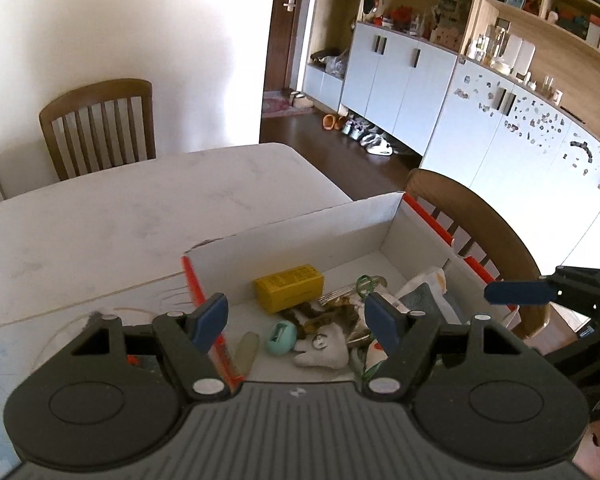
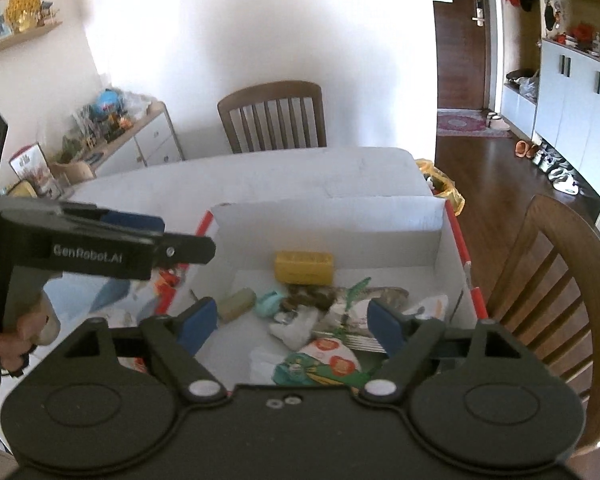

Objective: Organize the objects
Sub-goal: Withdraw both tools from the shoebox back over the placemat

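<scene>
left gripper [image 1: 298,322] wide, empty, over white box [image 1: 296,228]; right gripper [image 2: 290,322] wide, empty, above same box. yellow carton [image 1: 290,288] at far side inside.

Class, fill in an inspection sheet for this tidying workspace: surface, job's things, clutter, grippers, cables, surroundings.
Surface: white table, faint marks on it.
Job's things: open cardboard box holding yellow box, teal oval case, white plush toy, printed packets.
Clutter: the box's items lie jumbled; colourful items lie on the table left of the box.
Grippers: left gripper open above the box; right gripper open above the box; both empty.
Cables: nothing seen.
Surroundings: wooden chairs, shelves, cabinets, door, shoes on the floor.
</scene>
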Demonstrator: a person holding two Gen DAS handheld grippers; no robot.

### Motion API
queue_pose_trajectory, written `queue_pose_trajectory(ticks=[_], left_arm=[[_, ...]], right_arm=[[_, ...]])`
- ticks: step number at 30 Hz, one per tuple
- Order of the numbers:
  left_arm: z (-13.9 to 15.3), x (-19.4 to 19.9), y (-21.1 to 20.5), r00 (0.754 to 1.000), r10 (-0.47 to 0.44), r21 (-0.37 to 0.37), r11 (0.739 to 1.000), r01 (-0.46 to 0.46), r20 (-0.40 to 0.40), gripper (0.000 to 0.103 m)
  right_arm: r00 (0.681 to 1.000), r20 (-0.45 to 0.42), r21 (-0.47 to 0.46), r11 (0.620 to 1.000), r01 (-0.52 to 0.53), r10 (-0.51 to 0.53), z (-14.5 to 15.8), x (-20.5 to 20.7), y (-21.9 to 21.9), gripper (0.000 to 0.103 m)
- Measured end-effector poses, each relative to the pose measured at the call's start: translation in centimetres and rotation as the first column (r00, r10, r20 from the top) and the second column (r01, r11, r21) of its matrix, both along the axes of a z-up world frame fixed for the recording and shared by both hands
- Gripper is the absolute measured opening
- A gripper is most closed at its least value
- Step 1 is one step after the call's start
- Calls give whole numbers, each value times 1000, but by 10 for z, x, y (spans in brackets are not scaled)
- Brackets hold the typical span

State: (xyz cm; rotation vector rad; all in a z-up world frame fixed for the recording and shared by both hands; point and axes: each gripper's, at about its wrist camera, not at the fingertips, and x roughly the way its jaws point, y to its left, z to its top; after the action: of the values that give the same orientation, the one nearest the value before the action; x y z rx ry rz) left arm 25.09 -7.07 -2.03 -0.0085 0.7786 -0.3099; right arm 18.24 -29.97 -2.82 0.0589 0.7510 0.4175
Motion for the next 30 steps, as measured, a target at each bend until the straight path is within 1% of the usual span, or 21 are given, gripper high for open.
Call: queue_pose_trajectory(ticks=[1,3,7,9,11,15,17,20,23,25,26,27,30], left_arm=[[1,-3,4,1000,-4,-1,1000,4,3,76],[2,-8,11,1000,-8,-2,1000,9,8,80],[6,-18,24,1000,-16,9,1000,16,25,81],[7,-23,32,999,-23,3,1000,23,29,83],[8,-27,39,999,-32,-4,999,32,33,83],[9,-35,57,999,-33,-2,999,33,41,83],[9,-37,65,999,-32,-6,999,32,42,83],[9,-41,78,999,-34,-10,999,35,41,86],[7,-44,91,998,-51,-27,998,52,33,87],[5,-46,100,998,-61,-40,997,62,30,92],[4,-47,103,998,-60,-39,997,61,33,99],[3,-48,107,998,-59,-36,998,60,38,103],[0,-50,123,998,-46,-31,998,47,45,103]], right_arm=[[1000,4,1,1000,6,-6,2,-2,4,84],[1000,8,6,1000,18,-18,4,-6,8,84],[999,16,28,999,40,-40,7,-14,20,90],[999,17,32,998,48,-48,8,-17,25,94],[998,25,37,998,50,-51,9,-21,33,94],[997,45,46,997,64,-66,12,-28,47,100],[996,51,55,996,67,-70,13,-31,56,101],[995,60,65,995,73,-77,13,-35,68,102],[994,62,71,994,82,-86,13,-38,80,102],[994,60,71,994,85,-90,12,-40,88,102],[994,60,67,994,87,-92,12,-41,92,102],[994,61,62,994,90,-93,11,-42,96,102],[994,60,54,994,91,-94,10,-45,108,102]])
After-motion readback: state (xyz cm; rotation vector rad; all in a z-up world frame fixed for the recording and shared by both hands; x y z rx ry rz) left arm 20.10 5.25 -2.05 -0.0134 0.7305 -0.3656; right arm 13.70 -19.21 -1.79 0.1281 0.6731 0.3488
